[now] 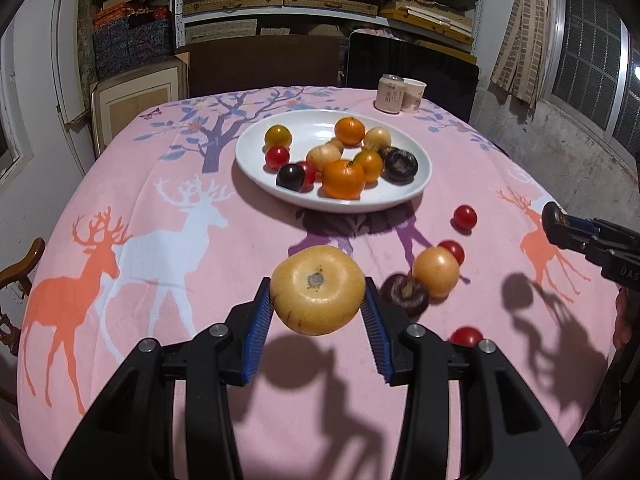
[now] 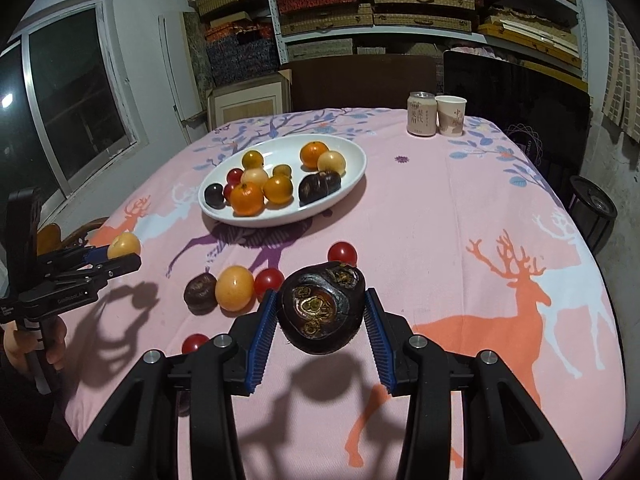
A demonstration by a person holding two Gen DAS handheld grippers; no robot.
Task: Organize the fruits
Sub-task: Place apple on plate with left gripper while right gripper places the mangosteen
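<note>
The left tongs (image 1: 319, 312) are clamped on a smooth, round pale yellow fruit (image 1: 317, 290), held above the bench (image 1: 160, 280), its grey stem scar facing the camera. The right tongs (image 2: 320, 316) are clamped on a dark, glossy, knobbly fruit (image 2: 322, 307) with brownish ringed scars. Both tongs have black arms and ribbed blue pads (image 1: 258, 338).

The other tool's black body carries small pale lettering, too small to read with certainty. At 1 o'clock at the far edge stand one can (image 2: 421, 114) and one paper cup (image 2: 451, 115), both printed with Chinese characters too small to read.

Loose on the pink deer-and-tree print cloth, at 2 o'clock from the left tongs: four small red tomatoes, the farthest (image 1: 465, 217), one yellow-orange fruit (image 1: 436, 271) touching one dark wrinkled fruit (image 1: 405, 294).

At 12 o'clock sits one white oval glazed plate (image 1: 256, 164) holding three orange mandarins, the biggest (image 1: 343, 179), plus pale yellow, red and dark purple fruits bunched together; their exact counts are hard to tell
</note>
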